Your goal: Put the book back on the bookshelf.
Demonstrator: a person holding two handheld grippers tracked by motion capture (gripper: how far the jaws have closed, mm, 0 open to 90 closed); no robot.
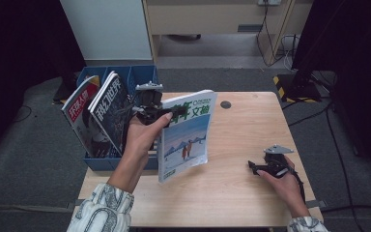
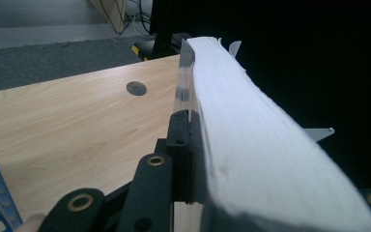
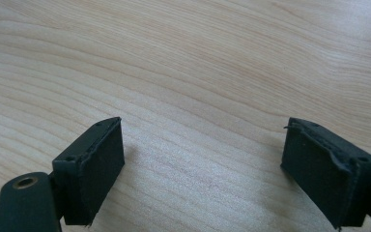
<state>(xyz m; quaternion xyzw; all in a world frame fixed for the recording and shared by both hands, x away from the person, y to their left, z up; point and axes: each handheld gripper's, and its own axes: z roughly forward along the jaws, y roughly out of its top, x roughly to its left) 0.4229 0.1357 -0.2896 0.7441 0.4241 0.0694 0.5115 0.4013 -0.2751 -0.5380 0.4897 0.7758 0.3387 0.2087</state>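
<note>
An office or lab: grey carpet (image 1: 38,159), cables (image 1: 331,121) beyond the right claw (image 1: 254,166), black curtains (image 1: 19,43), wooden bench (image 1: 241,140).

Glossy paper magazine (image 1: 187,133); matt pale wood table (image 1: 241,145); black rubbery tongs (image 3: 203,169).

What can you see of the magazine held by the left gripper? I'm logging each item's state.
The magazine is a thick, soft-bound paper volume with a pale blue snowy cover, green and dark Chinese title and two small figures. It stands nearly upright, tilted, its lower edge near or on the wooden table. The left gripper clamps its upper left edge; in the left gripper view one of the fingers presses against the cover beside the white, slightly wavy page block.
</note>
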